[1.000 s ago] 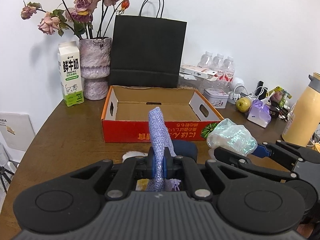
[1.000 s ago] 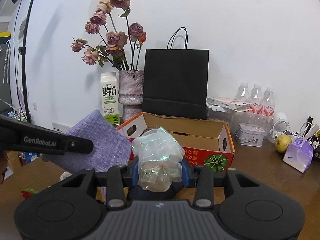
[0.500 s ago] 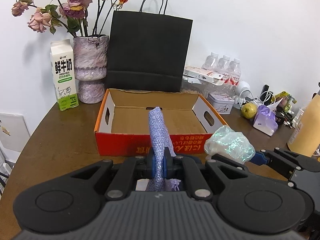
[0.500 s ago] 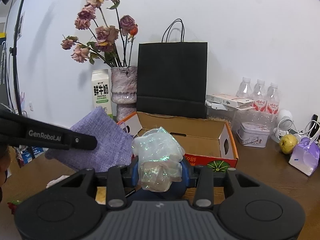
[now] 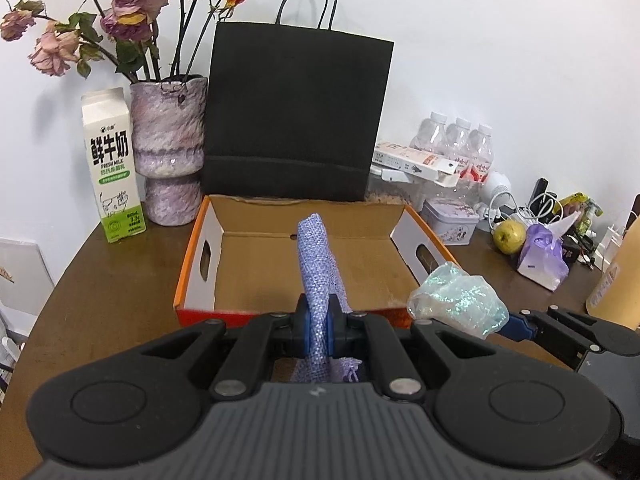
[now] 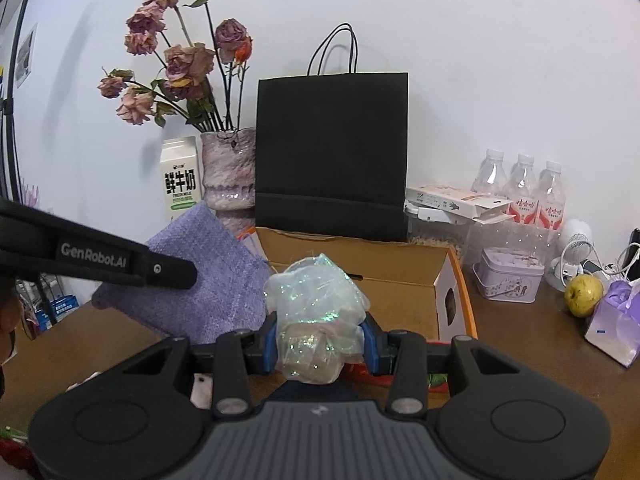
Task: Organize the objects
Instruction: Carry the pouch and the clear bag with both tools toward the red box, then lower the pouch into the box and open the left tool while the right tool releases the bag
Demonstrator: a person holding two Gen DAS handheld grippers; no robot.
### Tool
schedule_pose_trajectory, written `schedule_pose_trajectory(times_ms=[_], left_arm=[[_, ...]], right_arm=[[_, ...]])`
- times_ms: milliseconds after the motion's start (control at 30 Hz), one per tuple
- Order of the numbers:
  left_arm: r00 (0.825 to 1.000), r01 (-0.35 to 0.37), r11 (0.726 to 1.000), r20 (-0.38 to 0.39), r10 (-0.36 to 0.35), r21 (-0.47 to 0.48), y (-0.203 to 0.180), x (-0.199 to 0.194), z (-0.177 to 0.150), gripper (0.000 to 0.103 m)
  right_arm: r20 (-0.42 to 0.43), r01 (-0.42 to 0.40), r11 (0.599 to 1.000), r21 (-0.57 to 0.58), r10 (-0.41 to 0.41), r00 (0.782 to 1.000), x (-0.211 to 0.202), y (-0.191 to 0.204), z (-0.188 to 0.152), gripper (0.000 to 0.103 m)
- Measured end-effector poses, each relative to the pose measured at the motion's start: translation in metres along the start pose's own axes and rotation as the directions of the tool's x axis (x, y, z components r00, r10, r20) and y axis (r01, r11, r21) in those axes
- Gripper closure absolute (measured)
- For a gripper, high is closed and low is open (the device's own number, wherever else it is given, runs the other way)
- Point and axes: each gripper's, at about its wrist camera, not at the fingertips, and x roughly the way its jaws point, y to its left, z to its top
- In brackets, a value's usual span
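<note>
A: What is concealed at the cardboard box [image 5: 316, 256]?

B: Its near wall is largely covered by the left hand-held gripper [image 5: 317, 330], and part of its floor is masked by the upright purple woven cloth [image 5: 318, 264]. In the right wrist view, the box's left end is hidden behind that cloth.

A: And to the right of the box?

B: A tan container [image 5: 618, 276] is cut off by the picture's edge. The cables and small items [image 5: 560, 210] behind the yellow-green fruit [image 5: 509, 237] cannot be told apart. The contents of the iridescent wrapped bundle [image 6: 318, 312] cannot be made out.
</note>
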Motion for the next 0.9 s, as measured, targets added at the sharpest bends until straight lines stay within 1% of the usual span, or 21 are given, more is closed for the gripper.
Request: schedule_pose_trajectory(times_ms=[267, 600, 767, 900], left_arm=[[1.000, -0.006, 1.000, 0.008, 0.006, -0.001, 0.002, 0.017, 0.019, 0.095], [1.000, -0.020, 1.000, 0.006, 0.020, 0.008, 0.000, 0.049, 0.045, 0.095], [0.999, -0.046, 0.999, 0.001, 0.046, -0.001, 0.002, 0.066, 0.055, 0.095], [0.998, -0.061, 0.998, -0.011, 0.060, -0.022, 0.007, 0.084, 0.063, 0.095]], right_arm=[[-0.009, 0.019, 1.000, -0.011, -0.019, 1.000, 0.019, -0.011, 0.016, 0.064], [-0.036, 0.038, 0.999, 0.014, -0.037, 0.999, 0.055, -0.027, 0.037, 0.064], [-0.065, 0.036, 0.999, 0.030, -0.034, 0.997, 0.077, -0.034, 0.046, 0.064], [-0.098, 0.051, 0.998, 0.020, -0.049, 0.994, 0.097, -0.036, 0.051, 0.064]])
